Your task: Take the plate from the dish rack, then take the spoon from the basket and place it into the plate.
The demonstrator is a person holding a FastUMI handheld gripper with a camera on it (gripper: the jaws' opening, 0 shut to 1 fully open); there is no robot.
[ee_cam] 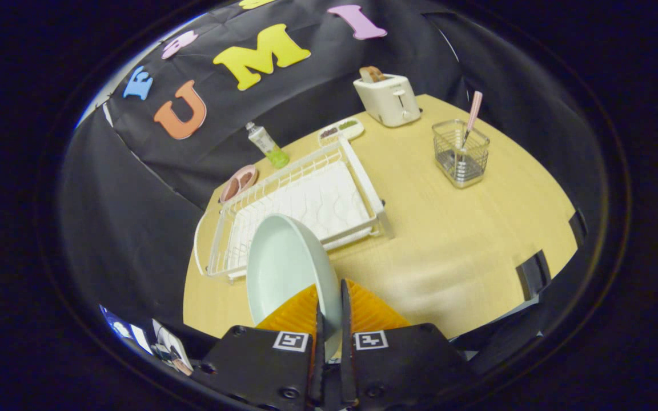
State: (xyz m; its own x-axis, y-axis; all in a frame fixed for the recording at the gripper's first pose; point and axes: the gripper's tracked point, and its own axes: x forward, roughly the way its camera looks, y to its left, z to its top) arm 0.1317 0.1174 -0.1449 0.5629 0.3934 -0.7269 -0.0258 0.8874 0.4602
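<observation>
Gripper view: taken from above a light wooden table [449, 240], looking down along the fingers.
Gripper [329, 311]: fingers drawn nearly together, one on each face of the plate's rim, pinching it.
Plate [283, 268]: pale, round and shallow, held tilted on edge between the fingers, its hollow face turned to the left; it hangs in front of the near corner of the dish rack.
Dish rack [300, 194]: white wire frame with a white tray inside, lying on the table just beyond the plate.
Basket [460, 154]: small wire basket standing on the table, well apart from the rack on its right.
Spoon [472, 117]: pink-handled, upright in the basket, handle leaning out above the rim.
Toaster [389, 98]: cream, at the far edge of the table, bread sticking out of the top.
Bottle [267, 144]: small, with green liquid, standing behind the rack.
</observation>
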